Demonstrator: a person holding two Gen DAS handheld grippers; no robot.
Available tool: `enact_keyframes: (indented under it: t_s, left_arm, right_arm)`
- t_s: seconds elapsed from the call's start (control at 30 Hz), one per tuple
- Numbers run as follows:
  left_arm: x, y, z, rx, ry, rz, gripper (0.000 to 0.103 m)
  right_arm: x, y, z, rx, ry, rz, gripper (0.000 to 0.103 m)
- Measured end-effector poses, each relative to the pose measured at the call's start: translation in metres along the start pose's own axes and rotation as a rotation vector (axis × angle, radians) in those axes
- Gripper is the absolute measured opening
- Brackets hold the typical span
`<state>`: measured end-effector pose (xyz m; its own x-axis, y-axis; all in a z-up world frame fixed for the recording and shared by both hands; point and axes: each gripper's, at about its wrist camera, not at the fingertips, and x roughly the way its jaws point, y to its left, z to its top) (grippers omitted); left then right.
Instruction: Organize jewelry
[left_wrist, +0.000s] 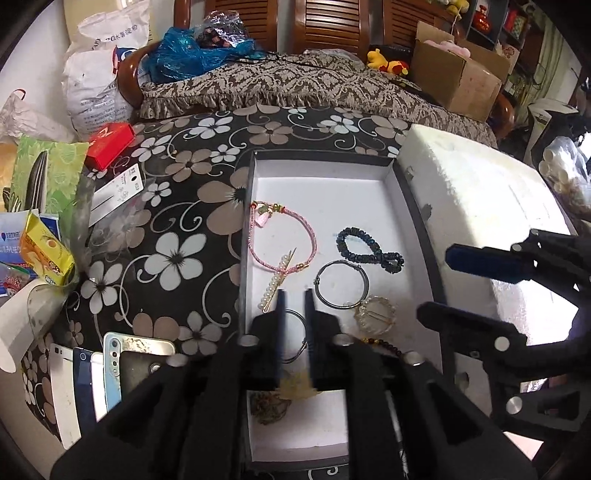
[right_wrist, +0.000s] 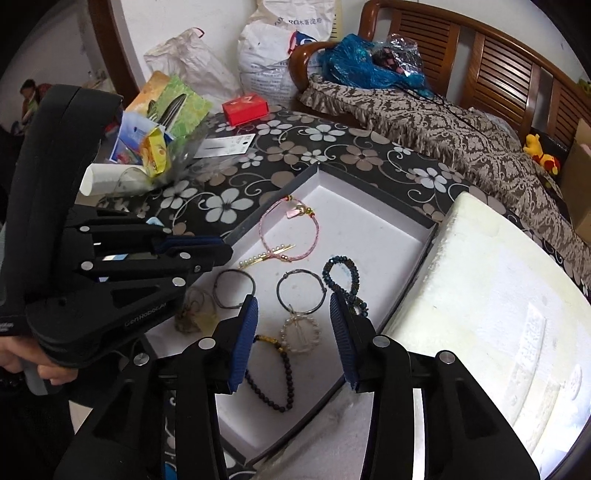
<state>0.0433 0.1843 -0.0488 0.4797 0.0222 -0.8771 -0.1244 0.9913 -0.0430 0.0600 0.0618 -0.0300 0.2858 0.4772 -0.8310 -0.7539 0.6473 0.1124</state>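
A shallow white box (left_wrist: 325, 173) (right_wrist: 369, 221) with dark walls holds the jewelry: a pink cord bracelet (left_wrist: 310, 230) (right_wrist: 264, 232), a pearl hair clip (left_wrist: 275, 282) (right_wrist: 255, 259), a dark beaded bracelet (left_wrist: 365, 245) (right_wrist: 341, 275), a metal bangle (left_wrist: 341, 282) (right_wrist: 301, 290), a second bangle (right_wrist: 234, 288), a clear bead bracelet (left_wrist: 375, 314) (right_wrist: 299, 332) and a black bead strand (right_wrist: 280, 384). My left gripper (left_wrist: 294, 295) (right_wrist: 221, 251) hovers low over the box, jaws narrowly apart, empty. My right gripper (right_wrist: 293, 306) (left_wrist: 439, 284) is open above the clear bead bracelet.
A white foam block (left_wrist: 480, 206) (right_wrist: 498, 314) lies right of the box. The floral tablecloth (left_wrist: 177, 206) carries phones (left_wrist: 110, 369), a red box (left_wrist: 110, 142) (right_wrist: 245, 107), snack packets and a paper cup (right_wrist: 98, 179) at the left. A sofa stands behind.
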Motion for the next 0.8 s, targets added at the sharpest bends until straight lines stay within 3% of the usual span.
enact_keyframes:
  t_s: [0.1,0.23,0.33,0.43,0.57,0.67,0.8]
  left_arm:
    - [-0.009,0.001,0.000,-0.004,-0.025,0.010,0.030]
    - [-0.026,0.000,0.000,0.007,-0.074,0.039,0.059]
    - [-0.039,0.000,-0.003,-0.010,-0.104,0.035,0.075]
    - [-0.053,-0.003,-0.011,-0.028,-0.125,0.024,0.088]
    - [-0.070,-0.010,-0.022,-0.026,-0.150,-0.018,0.094]
    - [-0.078,-0.013,-0.029,-0.028,-0.162,-0.021,0.098]
    - [-0.081,-0.016,-0.035,-0.024,-0.159,-0.012,0.098]
  right_arm:
    - [-0.008,-0.001,-0.004,0.001,-0.011,-0.003,0.043]
    - [-0.020,-0.003,-0.010,0.013,-0.029,-0.006,0.046]
    - [-0.031,-0.002,-0.016,0.020,-0.045,-0.004,0.059]
    - [-0.039,0.003,-0.021,0.015,-0.057,-0.008,0.061]
    - [-0.049,0.009,-0.028,0.022,-0.071,-0.012,0.063]
    - [-0.053,0.009,-0.034,0.029,-0.076,-0.025,0.077]
    - [-0.055,0.007,-0.041,0.060,-0.076,-0.048,0.079]
